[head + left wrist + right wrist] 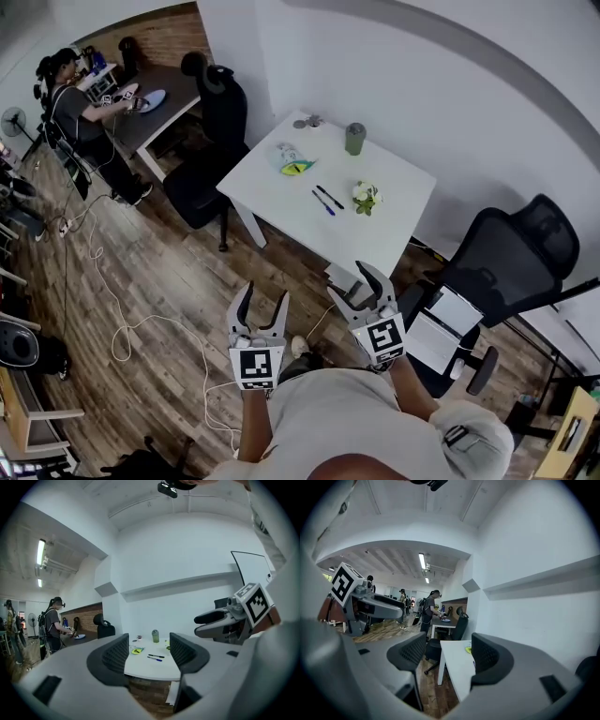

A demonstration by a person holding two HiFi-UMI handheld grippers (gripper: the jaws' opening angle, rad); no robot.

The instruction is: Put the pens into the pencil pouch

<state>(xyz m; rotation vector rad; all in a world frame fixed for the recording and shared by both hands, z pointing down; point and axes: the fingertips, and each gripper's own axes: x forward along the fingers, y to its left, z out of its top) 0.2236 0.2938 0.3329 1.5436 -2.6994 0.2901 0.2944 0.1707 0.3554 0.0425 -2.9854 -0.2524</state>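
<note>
both grippers, left [260, 307] and right [360, 284], hang empty with jaws apart, well short of the pens [325, 200] and pouch [293, 160], ready to approach.

No words, numbers or brand names can be read anywhere. The only markings are black-and-white square markers [257, 364], coded patterns rather than text. In the head view one sits on the left gripper [263, 296] at 6 o'clock and one on the right gripper [349, 281] at 5 o'clock. The pencil pouch [293, 159], at 12 o'clock, is too small to tell any lettering.
</note>
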